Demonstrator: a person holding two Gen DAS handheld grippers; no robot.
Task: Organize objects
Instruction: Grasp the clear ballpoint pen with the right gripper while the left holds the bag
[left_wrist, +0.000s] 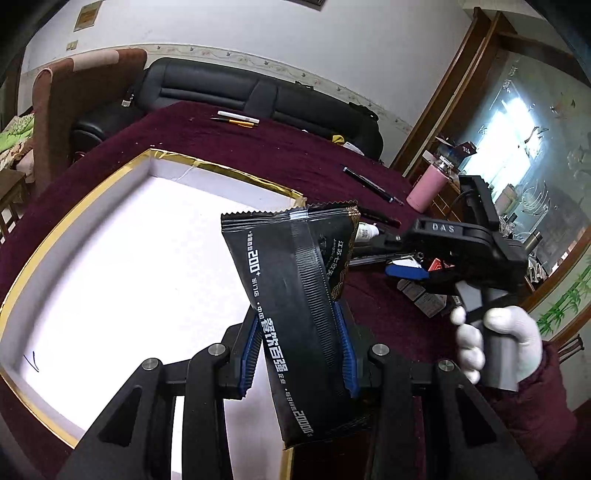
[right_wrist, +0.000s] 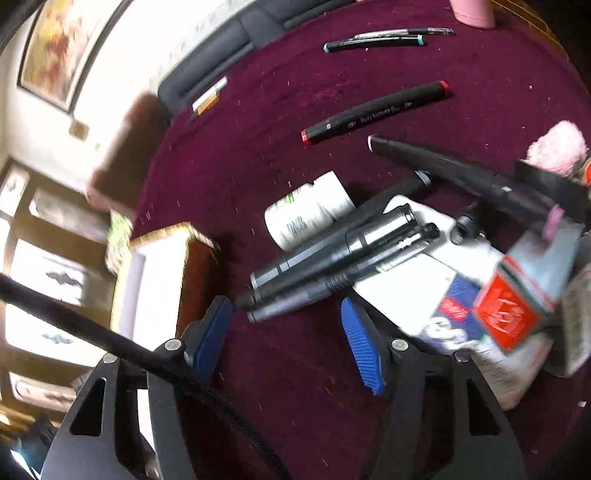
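My left gripper (left_wrist: 297, 332) is shut on a black snack packet (left_wrist: 291, 280) with white print, held upright over the right edge of a white box (left_wrist: 129, 258) with a gold rim. In the right wrist view my right gripper (right_wrist: 285, 310) stands open over the maroon tablecloth, its blue pads (right_wrist: 360, 343) bare. Just ahead of its tips lies a bundle of black and grey markers (right_wrist: 340, 254), apart from the pads. A white bottle (right_wrist: 310, 210) lies on its side behind them. The left wrist view shows the right gripper (left_wrist: 406, 271) held by a white-gloved hand (left_wrist: 498, 332).
A red-capped marker (right_wrist: 376, 112) and more pens (right_wrist: 373, 42) lie farther out on the cloth. Red, blue and white packets (right_wrist: 506, 314) are piled at the right. A pink cup (left_wrist: 428, 188) stands near the table's far edge. A dark sofa (left_wrist: 258, 92) lies beyond.
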